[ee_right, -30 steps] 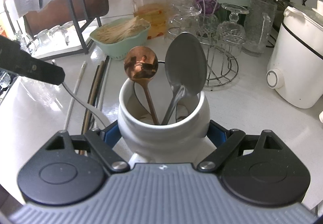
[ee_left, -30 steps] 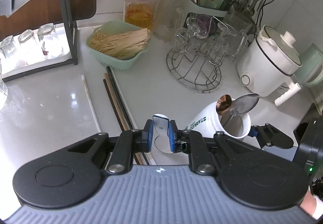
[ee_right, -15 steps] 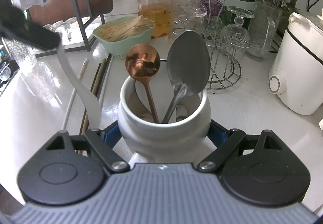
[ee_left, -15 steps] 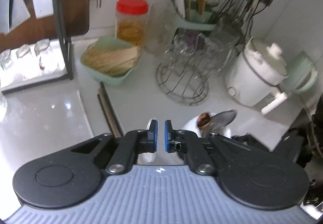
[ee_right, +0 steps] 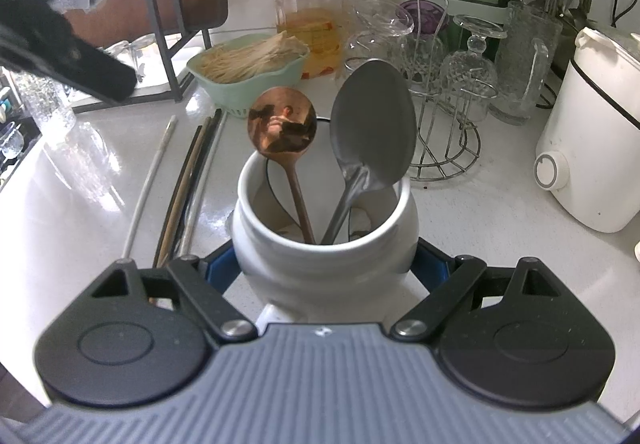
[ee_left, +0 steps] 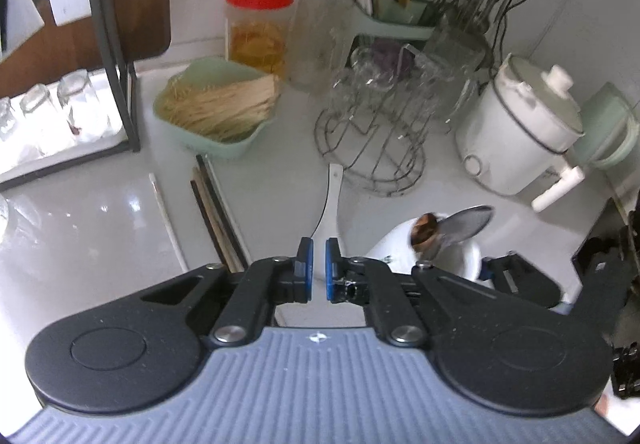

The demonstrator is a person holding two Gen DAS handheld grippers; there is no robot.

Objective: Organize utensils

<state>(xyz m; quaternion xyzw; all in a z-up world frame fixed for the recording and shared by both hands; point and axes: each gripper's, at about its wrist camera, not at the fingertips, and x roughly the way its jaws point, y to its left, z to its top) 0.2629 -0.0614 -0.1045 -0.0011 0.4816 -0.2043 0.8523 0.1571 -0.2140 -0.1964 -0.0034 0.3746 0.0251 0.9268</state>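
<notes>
A white mug [ee_right: 320, 284] stands on the counter with my right gripper [ee_right: 326, 264] shut around its body. It holds a copper spoon [ee_right: 282, 128] and a grey metal spoon [ee_right: 374, 124], both bowl up. In the left wrist view the mug [ee_left: 388, 246] sits just right of my left gripper [ee_left: 319, 262]. That gripper is shut on a white ceramic spoon [ee_left: 331, 200], whose handle sticks forward past the pads. Dark chopsticks [ee_left: 216, 212] and a white stick [ee_left: 166, 216] lie on the counter to the left. In the right wrist view the left gripper is a dark blur and the white spoon does not show.
A green basket of thin sticks [ee_left: 216, 112], a red-lidded jar [ee_left: 258, 28] and a wire rack of glasses [ee_left: 372, 148] stand behind. A white rice cooker [ee_left: 520, 132] is at the right. A black frame rack [ee_left: 116, 64] with glasses stands at the left, and a utensil holder [ee_left: 396, 24] by the wall.
My left gripper closed on the white spoon and lifted it off the counter. The spoon hung beside the mug half a second ago and has left the right wrist view. The mug stayed put.
</notes>
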